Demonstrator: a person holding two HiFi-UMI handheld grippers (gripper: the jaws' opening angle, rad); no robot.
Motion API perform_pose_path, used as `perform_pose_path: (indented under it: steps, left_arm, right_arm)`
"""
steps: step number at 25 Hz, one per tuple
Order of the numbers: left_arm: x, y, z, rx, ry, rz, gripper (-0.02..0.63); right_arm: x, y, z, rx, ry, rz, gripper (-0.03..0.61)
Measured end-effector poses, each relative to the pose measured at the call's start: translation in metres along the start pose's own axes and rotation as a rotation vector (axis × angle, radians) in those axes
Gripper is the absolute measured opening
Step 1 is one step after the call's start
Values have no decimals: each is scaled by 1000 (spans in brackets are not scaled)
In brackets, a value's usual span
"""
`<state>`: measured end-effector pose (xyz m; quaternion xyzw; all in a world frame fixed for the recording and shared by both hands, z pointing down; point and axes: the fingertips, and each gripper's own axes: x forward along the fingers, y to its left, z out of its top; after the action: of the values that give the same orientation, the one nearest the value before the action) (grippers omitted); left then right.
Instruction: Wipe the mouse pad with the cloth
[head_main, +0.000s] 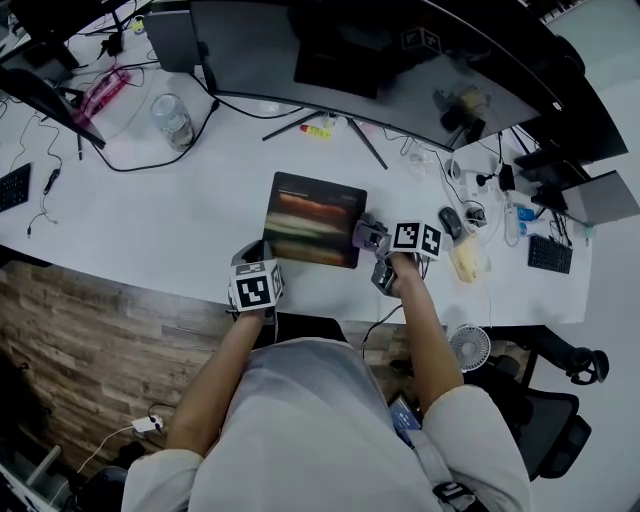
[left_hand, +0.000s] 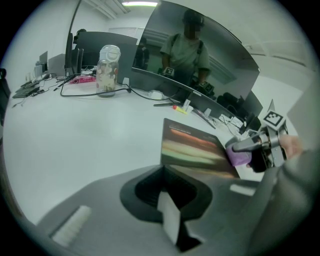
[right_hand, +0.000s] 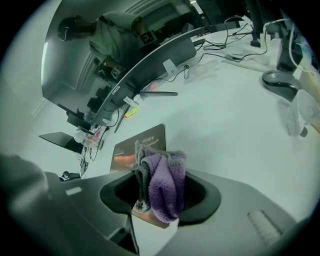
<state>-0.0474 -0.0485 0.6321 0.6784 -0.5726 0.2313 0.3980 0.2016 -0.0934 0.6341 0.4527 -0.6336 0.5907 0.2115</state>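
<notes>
Head view: the mouse pad (head_main: 315, 218) lies flat on the white counter (head_main: 170, 215), just in front of the person and below the curved monitor (head_main: 400, 95). The left gripper (head_main: 256, 262) sits at the pad's near left corner and the right gripper (head_main: 372, 240) at its right edge, with the cloth (head_main: 362, 234) touching or just above that edge. We judge this split to be deliberate: one tool steadies, the other wipes. Left gripper view: the jaws are together with nothing thick between them, and the pad's (left_hand: 192, 147) near corner meets their tip. We cannot tell whether they nip the corner or only press beside it, but either would keep the pad from sliding under a stroke. Right gripper view: the jaws are clamped on the bunched purple-and-grey cloth, which bulges out ahead of them. That way soft fabric, not hard plastic, meets the surface. The pad lies just beyond the wad, angled away, so the wipe looks barely begun, with most of the surface ahead.
</notes>
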Motion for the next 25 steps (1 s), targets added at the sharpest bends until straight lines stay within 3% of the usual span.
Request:
perform_pose_path:
  steps: [6,10,25]
  left_arm:
    - [1,2,1,-4,1,-4,0]
    - [1,0,0,-2,1,-4,0]
    - [1,2,0,-53,30,-64,0]
  right_arm:
    - [-8,0,3,10,-45,-24,202]
    - [-8,24,0,-29,-59,22,202]
    - [55,133,-67,-102,76,197,204]
